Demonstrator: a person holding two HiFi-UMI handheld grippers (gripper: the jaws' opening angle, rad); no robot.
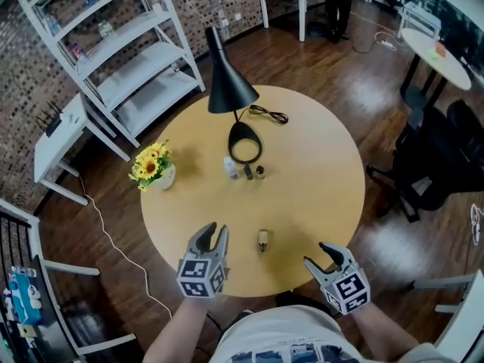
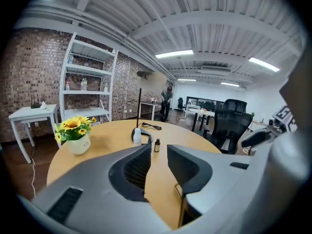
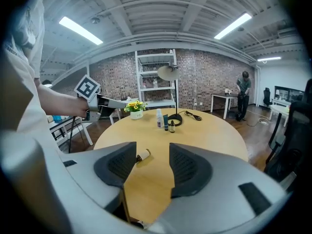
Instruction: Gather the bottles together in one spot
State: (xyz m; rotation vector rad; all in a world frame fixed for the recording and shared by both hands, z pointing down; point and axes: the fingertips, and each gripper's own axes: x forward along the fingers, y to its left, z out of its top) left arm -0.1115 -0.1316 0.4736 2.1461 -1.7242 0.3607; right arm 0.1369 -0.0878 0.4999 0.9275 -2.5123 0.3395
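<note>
Your left gripper (image 1: pixel 212 234): jaws narrowly apart, nothing between. Your right gripper (image 1: pixel 318 256): jaws about half apart, also empty. Stray bottle (image 1: pixel 263 240) lies on its side on table (image 1: pixel 325 165), between both tools, just right of left jaws. Three other bottles (image 1: pixel 243 169) stand grouped well ahead, by lamp base (image 1: pixel 245 144). Step, likely: fetch stray. Next: straddle it, close, carry forward to group.
</note>
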